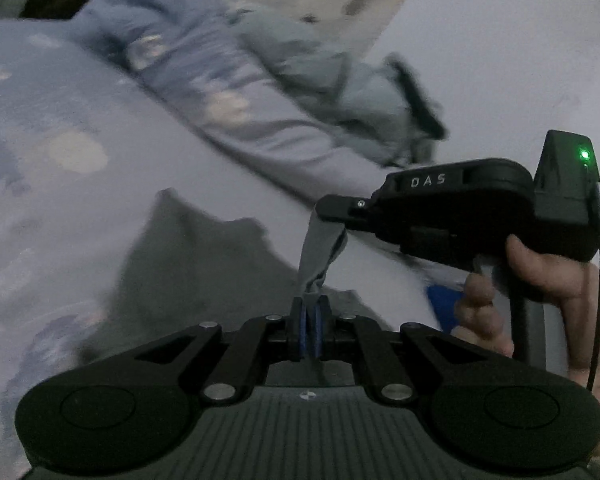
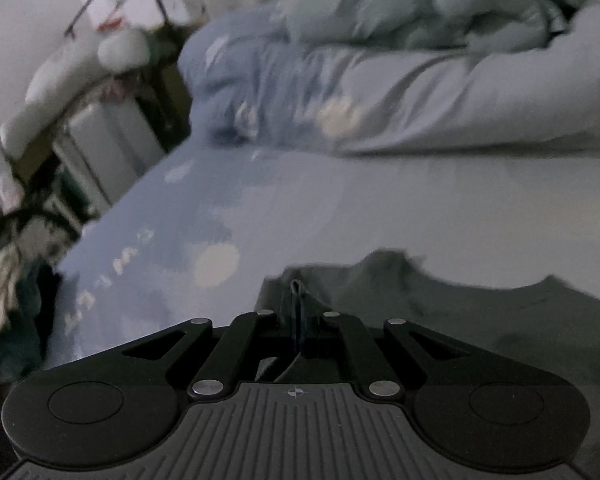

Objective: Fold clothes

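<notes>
Judging from how the cloth lies, the fold is only at its start. A dark grey garment [image 1: 172, 264] is spread on the bedsheet [image 1: 60, 184], just ahead of and below the left gripper [image 1: 309, 316], and no folded edge or stacked layer can be made out in it. A bunched strip of that garment is clamped between the blue pads [image 1: 298, 322] of the left gripper, whose jaws are drawn in narrow on the cloth. From there the strip rises ahead and slightly to the right, up to the fingertips of the right gripper [image 1: 334, 210], where it is also pinched. In the right wrist view a thin upright fold of the same garment [image 2: 480, 320] is seen trapped between the nearly closed jaws of the right gripper [image 2: 298, 320], with the remainder lying flat ahead and to the right of the tool.

One edge or corner is thus held by both tools, close together, and is lifted off the sheet. What remains is judged to be most of the task: the held portion has to be carried over and laid down, and further folds made. A rumpled quilt [image 2: 420, 92] and other pale clothes [image 1: 300, 80] are seen further ahead, apparently unfolded; motion blur prevents finer detail being told.
</notes>
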Tool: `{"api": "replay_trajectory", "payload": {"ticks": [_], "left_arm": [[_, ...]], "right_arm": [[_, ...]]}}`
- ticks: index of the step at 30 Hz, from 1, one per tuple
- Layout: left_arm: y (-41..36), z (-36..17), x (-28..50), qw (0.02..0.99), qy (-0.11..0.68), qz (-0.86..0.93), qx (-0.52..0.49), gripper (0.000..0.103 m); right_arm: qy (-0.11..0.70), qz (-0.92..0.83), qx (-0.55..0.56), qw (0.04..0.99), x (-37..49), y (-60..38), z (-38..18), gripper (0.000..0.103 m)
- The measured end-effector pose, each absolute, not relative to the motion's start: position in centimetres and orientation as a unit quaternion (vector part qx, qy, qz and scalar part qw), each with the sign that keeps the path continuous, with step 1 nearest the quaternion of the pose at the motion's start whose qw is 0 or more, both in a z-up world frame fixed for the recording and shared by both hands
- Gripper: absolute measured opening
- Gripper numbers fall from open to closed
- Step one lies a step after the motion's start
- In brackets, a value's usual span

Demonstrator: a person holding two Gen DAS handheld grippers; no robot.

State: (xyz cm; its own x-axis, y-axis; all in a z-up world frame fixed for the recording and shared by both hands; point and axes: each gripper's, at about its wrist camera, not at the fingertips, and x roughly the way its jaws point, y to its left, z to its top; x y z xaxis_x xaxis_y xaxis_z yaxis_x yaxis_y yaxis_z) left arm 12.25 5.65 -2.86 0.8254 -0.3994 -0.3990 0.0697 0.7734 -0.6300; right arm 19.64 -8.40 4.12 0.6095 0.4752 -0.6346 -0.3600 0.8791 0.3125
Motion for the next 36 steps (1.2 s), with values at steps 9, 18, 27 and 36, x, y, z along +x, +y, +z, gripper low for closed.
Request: {"api": "replay_trajectory", "payload": {"ticks": [9, 18, 27, 36], "left_arm": [[8.2, -6.1, 12.1, 0.891, 0.315, -0.077, -0.317, 0.008], [9.5, -7.9, 12.4, 0.886, 0.342, -0.068, -0.306, 0.009], [9.6, -7.4, 13.0, 0.882, 0.348, -0.051, -0.312, 0.024], [8.3, -3.7, 13.1, 0.913, 0.281, -0.023, -0.295, 0.060]], "right_arm": [[0.408, 0.246, 0.018, 0.879, 20.5, -1.8, 0.1, 0.003], [0.426, 0.256, -0.055, 0.866, 18.4, 1.2, -1.7, 0.036], [0.338, 0.208, -0.074, 0.915, 9.8, -14.1, 8.0, 0.083], [0.354, 0.066, -0.223, 0.906, 1.5, -26.4, 4.7, 0.060]]}}
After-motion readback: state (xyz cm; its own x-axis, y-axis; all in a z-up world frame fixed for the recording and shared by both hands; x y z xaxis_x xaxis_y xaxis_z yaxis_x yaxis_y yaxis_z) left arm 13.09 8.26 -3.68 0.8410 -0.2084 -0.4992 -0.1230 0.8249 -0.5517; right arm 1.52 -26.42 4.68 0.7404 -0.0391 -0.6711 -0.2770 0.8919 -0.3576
